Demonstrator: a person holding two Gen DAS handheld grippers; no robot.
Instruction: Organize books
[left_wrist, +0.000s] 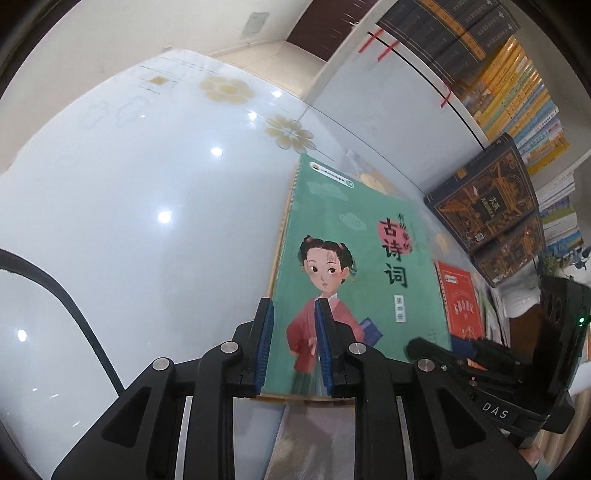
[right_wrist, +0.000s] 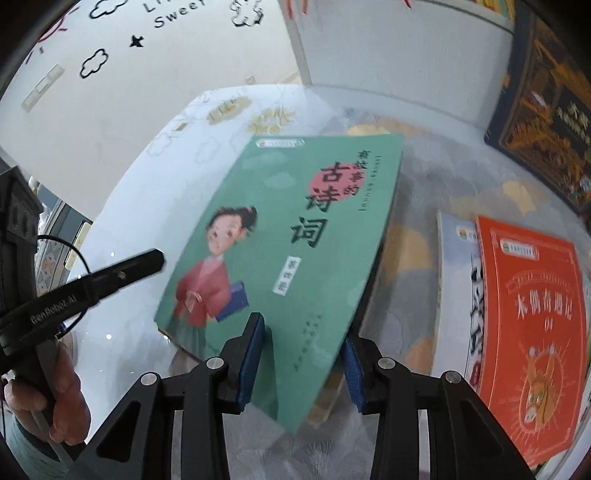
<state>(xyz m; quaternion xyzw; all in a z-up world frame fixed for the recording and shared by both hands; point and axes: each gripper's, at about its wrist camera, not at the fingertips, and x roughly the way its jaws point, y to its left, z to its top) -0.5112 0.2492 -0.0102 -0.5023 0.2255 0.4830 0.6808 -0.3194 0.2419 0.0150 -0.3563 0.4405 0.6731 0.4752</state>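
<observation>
Right claw (right_wrist: 304, 363) astride green book (right_wrist: 295, 229)

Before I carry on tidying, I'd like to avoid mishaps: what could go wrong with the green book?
1. The right gripper pinches the green book only at a near corner, so it may sag or slip out.
2. The left gripper straddles the other near corner, but the pictures do not show a firm grip. Uneven pulling could twist the cover.
3. The orange book lies close by and a swing could knock it.
</observation>
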